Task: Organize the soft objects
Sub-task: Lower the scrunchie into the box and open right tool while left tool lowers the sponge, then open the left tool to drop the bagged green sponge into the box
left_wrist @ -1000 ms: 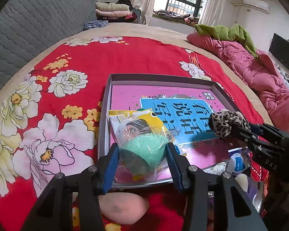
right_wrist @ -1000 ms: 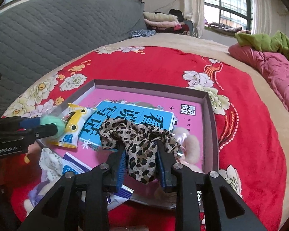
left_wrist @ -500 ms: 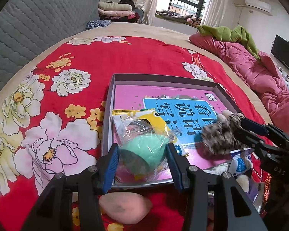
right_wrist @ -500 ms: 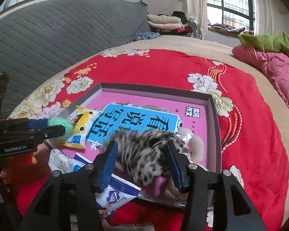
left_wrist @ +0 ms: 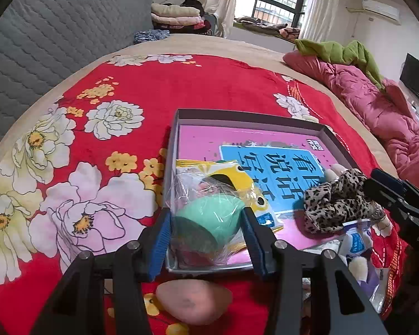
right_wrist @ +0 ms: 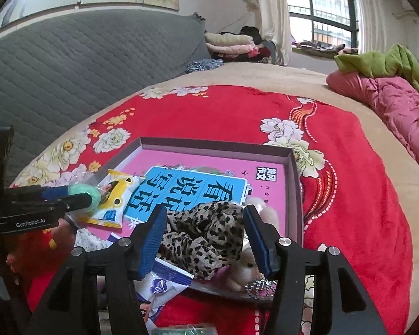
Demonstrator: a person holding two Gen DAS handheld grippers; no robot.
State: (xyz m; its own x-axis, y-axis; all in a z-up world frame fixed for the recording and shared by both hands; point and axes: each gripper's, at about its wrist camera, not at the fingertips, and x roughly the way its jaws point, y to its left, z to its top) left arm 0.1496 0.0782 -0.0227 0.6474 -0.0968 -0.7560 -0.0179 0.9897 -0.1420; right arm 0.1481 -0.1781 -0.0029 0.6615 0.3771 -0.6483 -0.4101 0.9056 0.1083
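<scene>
Dropping scrunchie into tray, sponge waiting.
Right gripper (right_wrist: 205, 240) jaws are opening off the leopard scrunchie (right_wrist: 206, 237), now lying in the tray (right_wrist: 290, 164); left gripper (left_wrist: 206, 237) is pinching the bagged green sponge (left_wrist: 209, 220) over the tray edge for placing.

Left gripper (left_wrist: 206, 233) clamping bagged green sponge (left_wrist: 209, 220) over near-left corner of shallow box (left_wrist: 171, 150), leopard scrunchie (left_wrist: 338, 203) right, pink sponge (left_wrist: 194, 301) nearest on red floral blanket (left_wrist: 181, 83)

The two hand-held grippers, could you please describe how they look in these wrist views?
Both look alike: matte black angular frames with silver screw heads, each carrying two fingers lined with ribbed blue pads. The left hand-held gripper shows white "GenRobot.AI" lettering on its side in the right wrist view. The right hand-held gripper shows the letters "DAS" on its body in the left wrist view. No cables or sleeves are visible.
</scene>
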